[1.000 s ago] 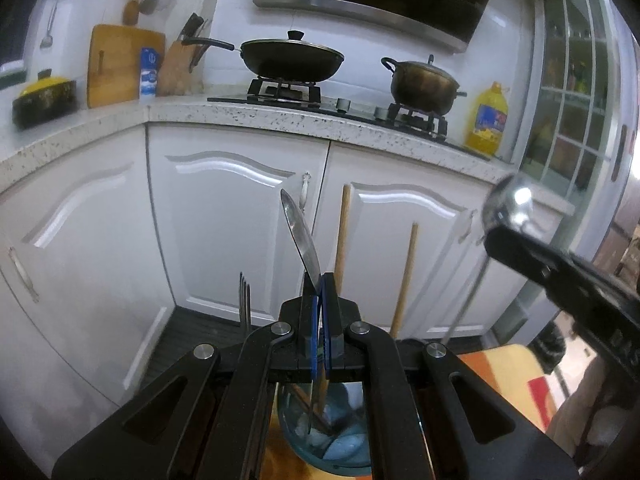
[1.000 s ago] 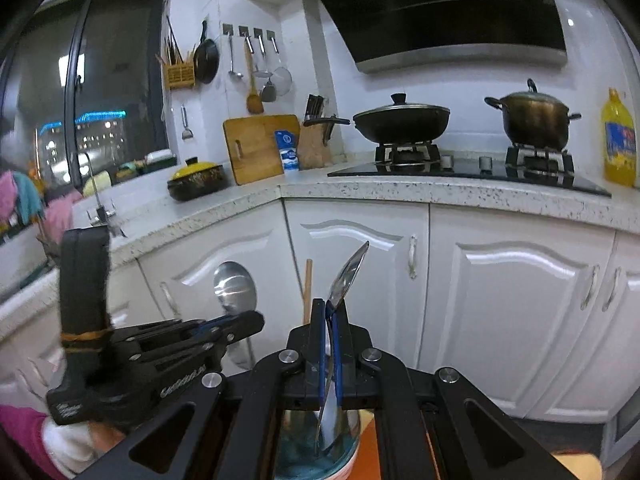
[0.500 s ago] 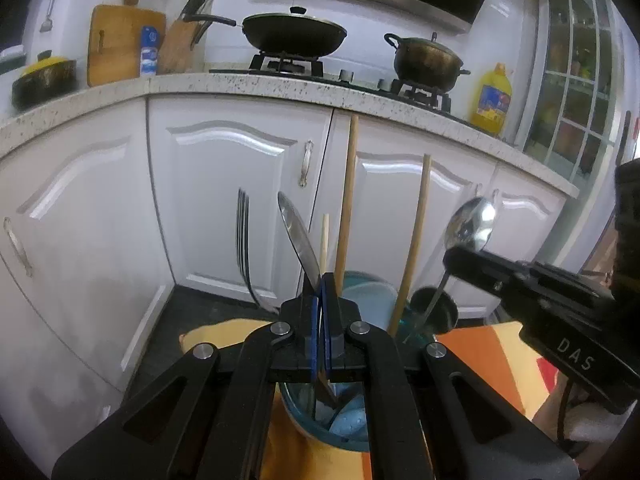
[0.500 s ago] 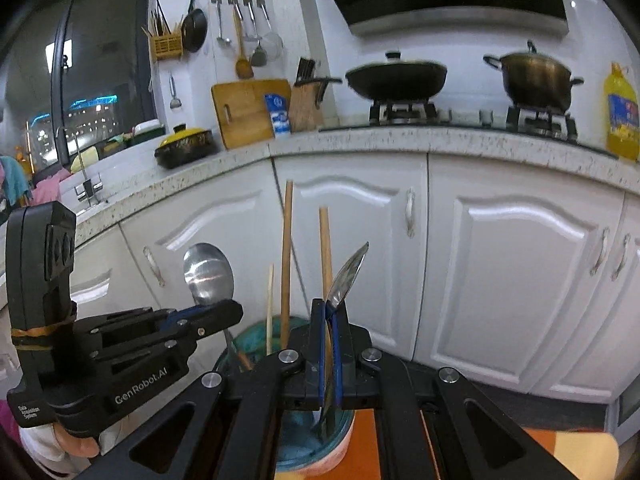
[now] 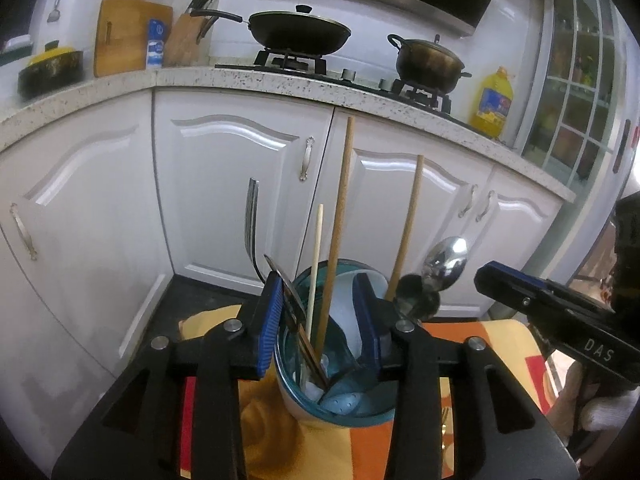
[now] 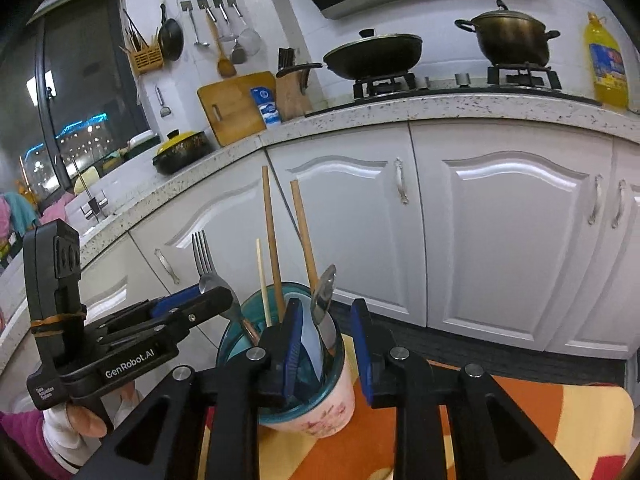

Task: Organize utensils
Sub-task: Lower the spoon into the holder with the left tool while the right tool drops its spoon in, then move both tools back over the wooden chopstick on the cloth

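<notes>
A teal-rimmed utensil cup (image 5: 340, 404) stands on an orange and yellow cloth (image 6: 540, 420) covering the tabletop. It holds 2 tall wooden sticks (image 5: 338, 232), a thin pale stick (image 5: 316, 264), a fork (image 5: 251, 220) and 2 spoons (image 6: 325, 292). The left hand-held gripper (image 5: 320, 320) and the right hand-held gripper (image 6: 326, 346) are both spread wide, empty, their fingers straddling the cup's rim. The utensils' lower ends are hidden inside the cup.

L tongs (image 5: 318, 316) & R tongs (image 6: 326, 350) agape

Dim indoor light, sharp centres, strong fisheye bending, dark corners.
</notes>
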Demonstrator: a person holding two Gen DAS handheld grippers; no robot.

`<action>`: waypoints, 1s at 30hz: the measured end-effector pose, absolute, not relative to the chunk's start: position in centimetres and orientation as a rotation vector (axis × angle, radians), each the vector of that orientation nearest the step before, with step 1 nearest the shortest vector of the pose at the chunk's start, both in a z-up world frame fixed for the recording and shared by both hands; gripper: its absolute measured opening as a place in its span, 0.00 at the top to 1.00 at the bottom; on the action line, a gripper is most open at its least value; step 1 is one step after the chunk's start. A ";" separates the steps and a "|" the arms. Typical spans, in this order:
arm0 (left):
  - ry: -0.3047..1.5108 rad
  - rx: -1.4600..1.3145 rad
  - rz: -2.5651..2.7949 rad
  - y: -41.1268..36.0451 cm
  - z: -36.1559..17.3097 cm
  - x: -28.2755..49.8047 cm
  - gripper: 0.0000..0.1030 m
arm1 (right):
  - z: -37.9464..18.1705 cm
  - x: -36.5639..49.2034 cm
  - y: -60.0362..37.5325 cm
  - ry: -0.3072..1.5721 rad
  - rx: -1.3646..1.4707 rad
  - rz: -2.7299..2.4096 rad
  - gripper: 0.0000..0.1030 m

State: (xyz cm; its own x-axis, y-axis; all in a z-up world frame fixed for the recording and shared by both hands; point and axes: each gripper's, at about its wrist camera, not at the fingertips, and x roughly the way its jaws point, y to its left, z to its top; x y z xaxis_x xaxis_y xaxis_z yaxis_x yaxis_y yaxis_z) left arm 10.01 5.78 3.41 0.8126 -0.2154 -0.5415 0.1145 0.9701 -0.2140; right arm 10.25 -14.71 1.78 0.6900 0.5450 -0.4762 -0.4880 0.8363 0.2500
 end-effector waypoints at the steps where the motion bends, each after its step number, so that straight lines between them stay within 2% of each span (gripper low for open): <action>1: 0.600 -0.176 -0.179 5.7 3.5 9.8 0.66 | 1.9 10.1 -14.8 0.567 0.107 0.578 0.77; 5: 0.598 -0.169 -0.179 5.3 4.1 9.0 0.65 | 2.1 9.2 -15.2 0.562 0.107 0.569 0.77; 8: 0.593 -0.155 -0.178 4.8 4.8 8.2 0.59 | 2.2 8.5 -15.5 0.564 0.110 0.562 0.76; 30: 0.571 -0.030 -0.218 -0.9 7.1 2.9 0.59 | 3.6 2.1 -20.1 0.556 0.140 0.458 0.72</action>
State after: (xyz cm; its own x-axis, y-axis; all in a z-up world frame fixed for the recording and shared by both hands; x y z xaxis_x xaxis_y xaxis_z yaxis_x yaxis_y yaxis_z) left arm 2.86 -0.86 7.13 0.8190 -0.2127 -0.5330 0.1963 0.9766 -0.0882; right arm 2.08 -20.11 3.62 0.7522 0.4551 -0.4765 -0.3807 0.8904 0.2494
